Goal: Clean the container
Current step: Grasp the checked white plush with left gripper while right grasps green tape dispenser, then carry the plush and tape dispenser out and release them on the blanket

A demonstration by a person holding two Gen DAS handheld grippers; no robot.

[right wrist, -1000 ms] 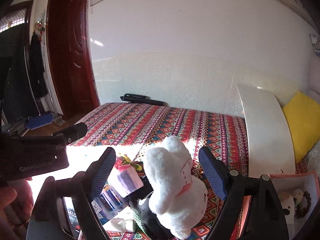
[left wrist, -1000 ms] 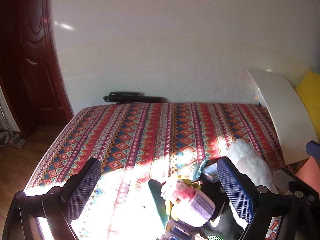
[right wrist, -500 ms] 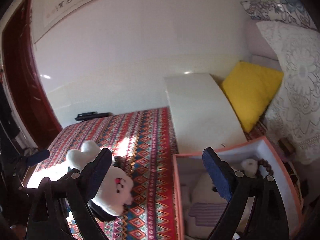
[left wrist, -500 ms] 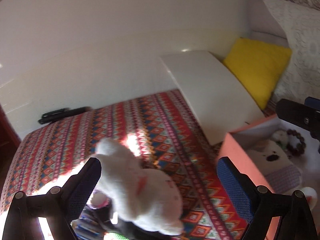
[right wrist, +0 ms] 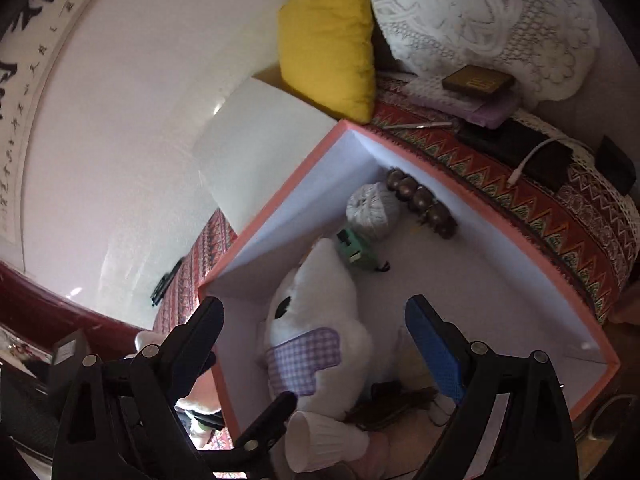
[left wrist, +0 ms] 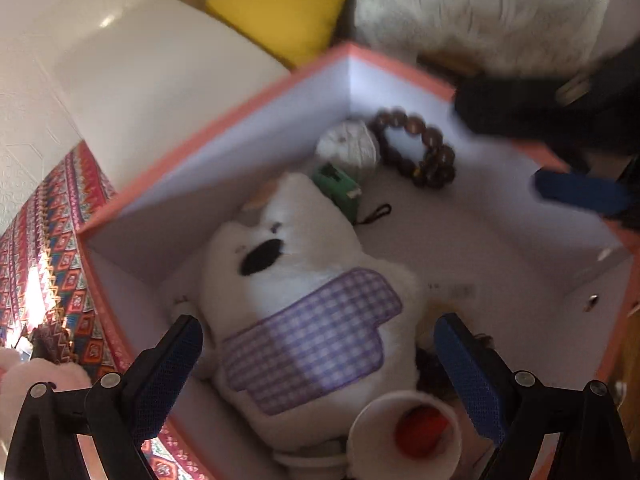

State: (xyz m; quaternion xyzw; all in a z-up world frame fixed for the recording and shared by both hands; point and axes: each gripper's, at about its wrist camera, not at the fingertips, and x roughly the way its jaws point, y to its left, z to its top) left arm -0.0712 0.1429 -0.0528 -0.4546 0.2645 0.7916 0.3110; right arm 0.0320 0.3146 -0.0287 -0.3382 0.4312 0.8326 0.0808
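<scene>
The container is a pink box (left wrist: 224,128) with a white inside, seen from above in both views. In it lie a white plush toy (left wrist: 304,264) with a purple checked patch, a brown bead bracelet (left wrist: 434,136), a white yarn ball (left wrist: 352,148), a small green object (left wrist: 336,184) and a paper cup (left wrist: 372,432) with something red inside. My left gripper (left wrist: 316,344) hangs open over the plush. My right gripper (right wrist: 316,340) is open too, above the same plush (right wrist: 320,300) inside the box (right wrist: 280,196). Neither holds anything.
A yellow pillow (right wrist: 328,40), a lace cushion (right wrist: 480,12) and a white board (right wrist: 260,140) stand behind the box. Books (right wrist: 476,80) and a cable (right wrist: 532,156) lie on the patterned cover (right wrist: 520,196) to the right. A pink soft toy (left wrist: 44,372) lies left of the box.
Both grippers swung right, away from the white rabbit toy on the bed, and now tilt down over the pink box. Both stay open.
</scene>
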